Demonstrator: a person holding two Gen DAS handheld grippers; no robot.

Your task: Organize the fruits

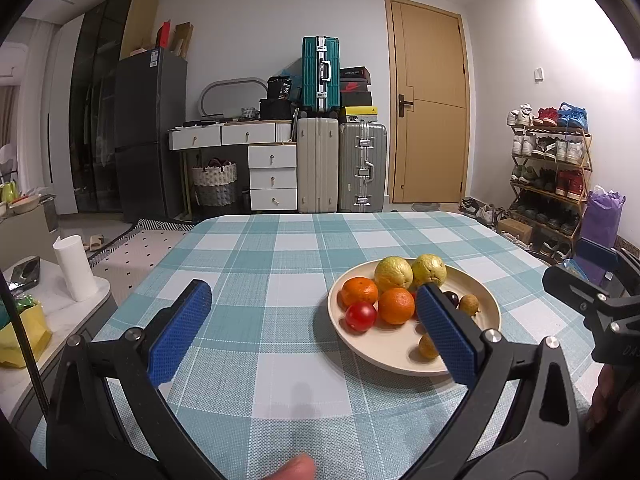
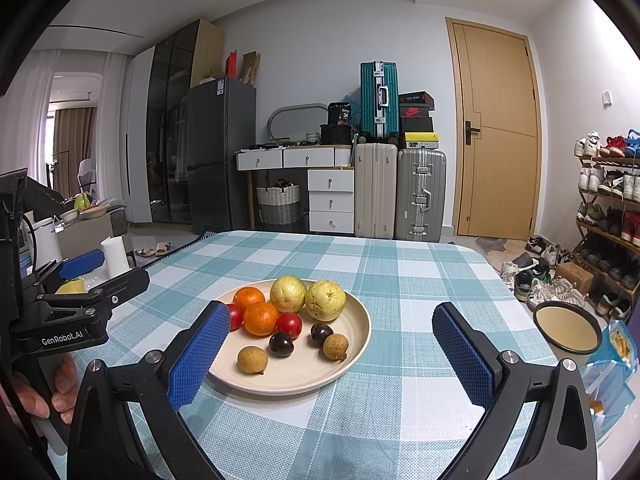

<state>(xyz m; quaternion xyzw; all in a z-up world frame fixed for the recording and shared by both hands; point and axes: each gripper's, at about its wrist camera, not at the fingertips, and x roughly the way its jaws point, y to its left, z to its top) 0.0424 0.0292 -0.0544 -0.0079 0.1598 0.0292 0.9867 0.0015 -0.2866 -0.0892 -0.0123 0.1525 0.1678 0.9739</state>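
A cream plate (image 2: 352, 356) (image 1: 490, 312) on the checked tablecloth holds two yellow-green guavas (image 2: 325, 300), two oranges (image 2: 260, 318), two red tomatoes (image 2: 289, 324), two dark plums (image 2: 281, 343) and two brown longans (image 2: 252, 360). My left gripper (image 1: 314, 304) is open and empty, just left of the plate, its right finger in front of some fruit. My right gripper (image 2: 332, 332) is open and empty, raised in front of the plate. The left gripper also shows in the right wrist view (image 2: 100, 268), at the left.
An empty cream bowl with a dark rim (image 2: 568, 330) stands at the table's right edge beside a blue snack bag (image 2: 612, 364). A white paper roll (image 1: 75, 267) stands on a side table to the left. Suitcases, drawers and a shoe rack lie beyond the table.
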